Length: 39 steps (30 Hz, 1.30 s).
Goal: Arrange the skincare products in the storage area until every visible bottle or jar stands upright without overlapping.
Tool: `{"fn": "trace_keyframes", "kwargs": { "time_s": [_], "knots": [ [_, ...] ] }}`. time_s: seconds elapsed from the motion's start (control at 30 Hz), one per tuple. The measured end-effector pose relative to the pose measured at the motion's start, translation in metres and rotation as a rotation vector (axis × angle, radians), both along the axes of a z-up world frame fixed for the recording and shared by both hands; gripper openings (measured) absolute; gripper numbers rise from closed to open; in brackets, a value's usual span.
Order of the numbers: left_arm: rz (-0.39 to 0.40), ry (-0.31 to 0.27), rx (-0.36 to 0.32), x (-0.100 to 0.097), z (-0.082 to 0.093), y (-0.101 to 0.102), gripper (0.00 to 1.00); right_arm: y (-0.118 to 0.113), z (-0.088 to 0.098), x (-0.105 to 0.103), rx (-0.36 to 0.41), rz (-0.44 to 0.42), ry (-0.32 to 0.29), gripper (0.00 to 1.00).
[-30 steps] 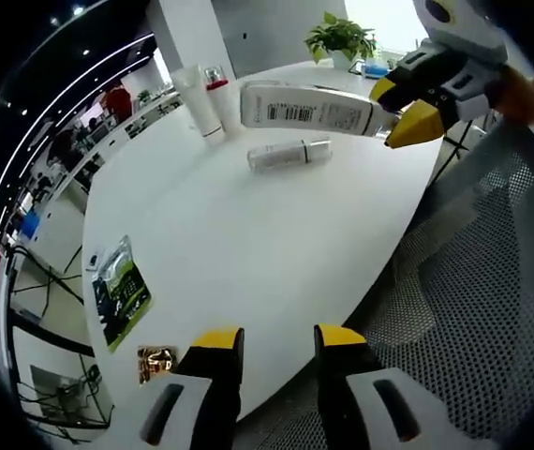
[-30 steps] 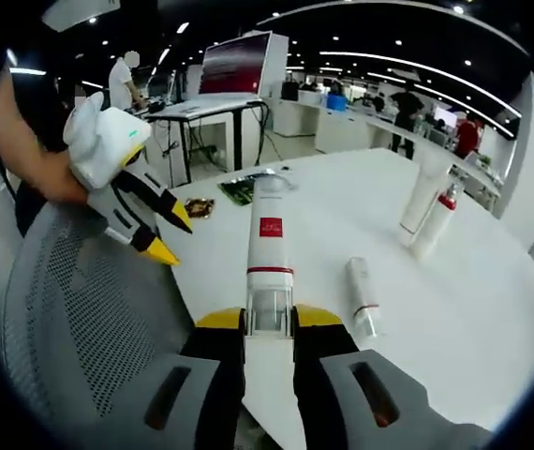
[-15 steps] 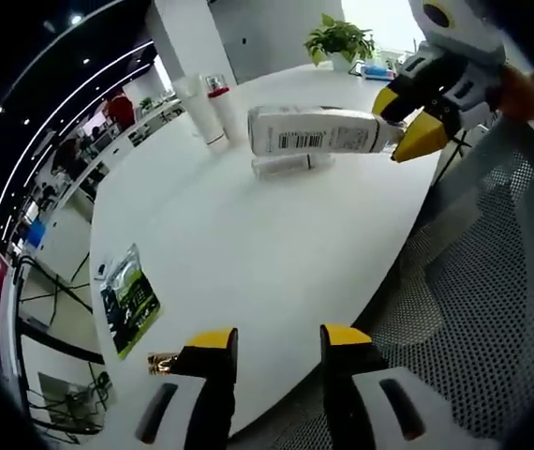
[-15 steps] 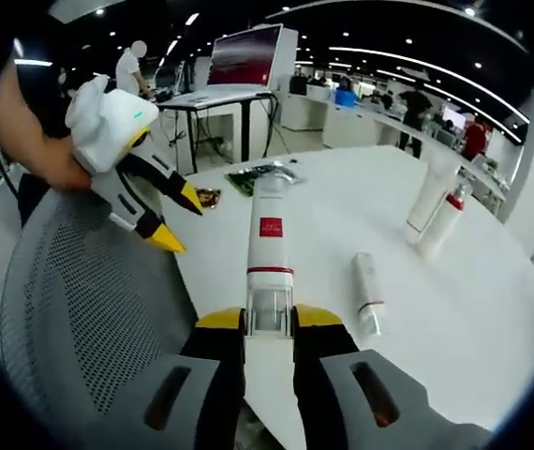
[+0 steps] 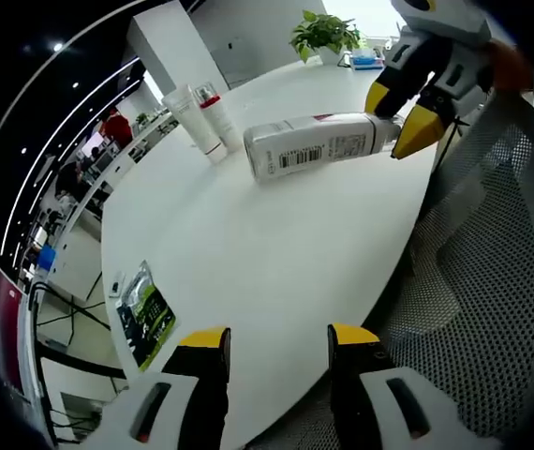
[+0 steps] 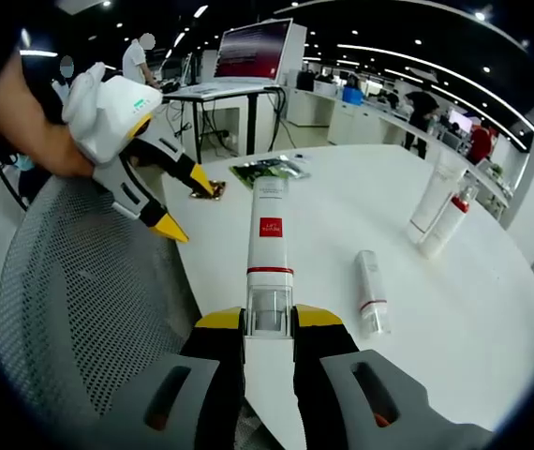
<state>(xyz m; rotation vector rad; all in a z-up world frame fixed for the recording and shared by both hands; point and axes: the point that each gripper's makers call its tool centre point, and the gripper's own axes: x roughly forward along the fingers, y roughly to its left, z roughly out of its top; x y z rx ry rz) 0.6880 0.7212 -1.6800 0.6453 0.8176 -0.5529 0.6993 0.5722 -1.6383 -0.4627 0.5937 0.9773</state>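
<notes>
My right gripper (image 6: 268, 321) is shut on a long white tube with a red label (image 6: 268, 246), held level above the white table (image 6: 492, 309); in the left gripper view the same tube (image 5: 314, 145) sticks out from the right gripper (image 5: 393, 114). A small white bottle (image 6: 372, 291) lies on its side on the table. Two tall white containers (image 6: 437, 214) stand upright at the far side, also seen as upright bottles (image 5: 201, 117). My left gripper (image 5: 274, 339) is open over the table's near edge, holding nothing.
A green packet (image 5: 147, 314) and a small gold packet (image 6: 205, 191) lie near the table's edge. A grey mesh chair (image 5: 492, 272) sits beside the table. A potted plant (image 5: 321, 33) stands at the far end. Desks and people fill the background.
The right gripper has carried the tube lower and nearer over the table, now covering the lying bottle in the left gripper view. The left gripper has stayed open.
</notes>
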Motion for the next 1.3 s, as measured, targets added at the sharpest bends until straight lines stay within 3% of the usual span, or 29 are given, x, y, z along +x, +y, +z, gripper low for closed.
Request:
{"fn": "trace_keyframes", "kwargs": {
  "time_s": [0.6,0.9,0.97,1.1,1.3],
  "knots": [
    [-0.009,-0.060,-0.003,0.006,0.009,-0.001,0.44,0.004,-0.004,-0.005,-0.029,0.043,0.000,0.15],
    [-0.079,-0.095,0.019,0.006,0.012,-0.007,0.44,0.010,-0.009,-0.013,-0.087,0.111,-0.027,0.15],
    [-0.111,-0.111,0.039,0.007,0.015,-0.010,0.44,0.010,-0.009,-0.013,-0.097,0.117,-0.033,0.15],
    [-0.257,-0.163,0.080,0.005,0.019,-0.026,0.42,0.011,-0.013,-0.016,-0.126,0.143,-0.034,0.15],
    [-0.402,-0.214,0.067,0.000,0.025,-0.045,0.35,0.017,-0.018,-0.025,-0.179,0.220,-0.061,0.15]
  ]
}}
